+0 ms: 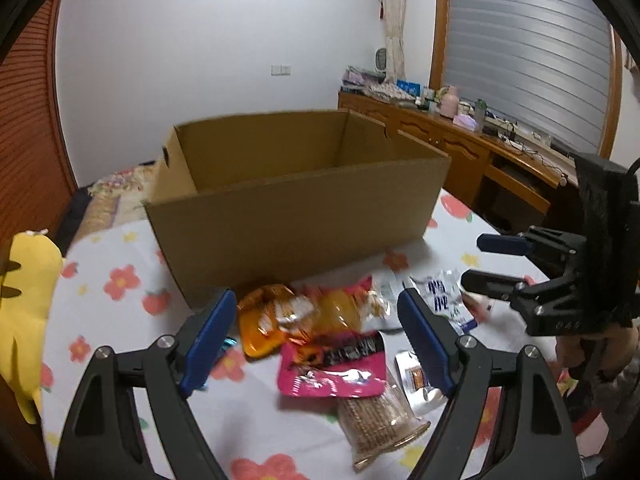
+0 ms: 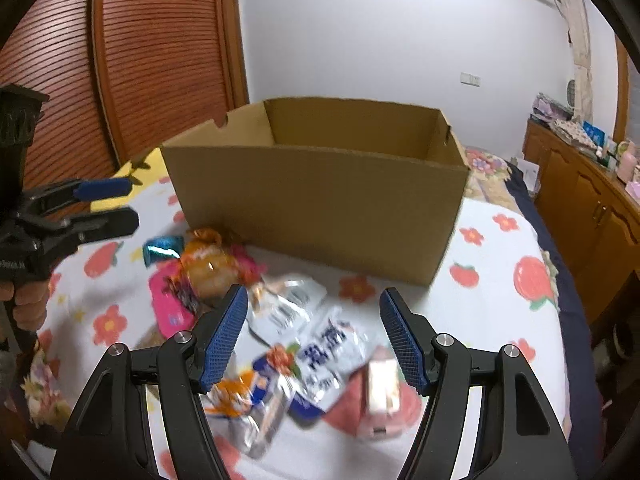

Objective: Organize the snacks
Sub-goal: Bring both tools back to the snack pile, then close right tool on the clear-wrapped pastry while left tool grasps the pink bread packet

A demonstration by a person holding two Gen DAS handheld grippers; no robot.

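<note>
Now both sets of jaws stand released, nothing held: left gripper [image 1: 318,334] above the pink packet [image 1: 334,364], right gripper [image 2: 312,336] over the white pouches [image 2: 316,344]; snacks overlap beside the box's [image 1: 296,216] near wall, so a pinch may drag a neighbour along.

Motion blur smears the snack packets [image 2: 288,344], so their printing cannot be read. The cardboard box [image 1: 296,216] hides its own floor behind its near wall. The yellow plush toy [image 1: 24,300] is cut off by the left edge. Items on the far wooden cabinet [image 1: 452,108] are too small to identify.
</note>
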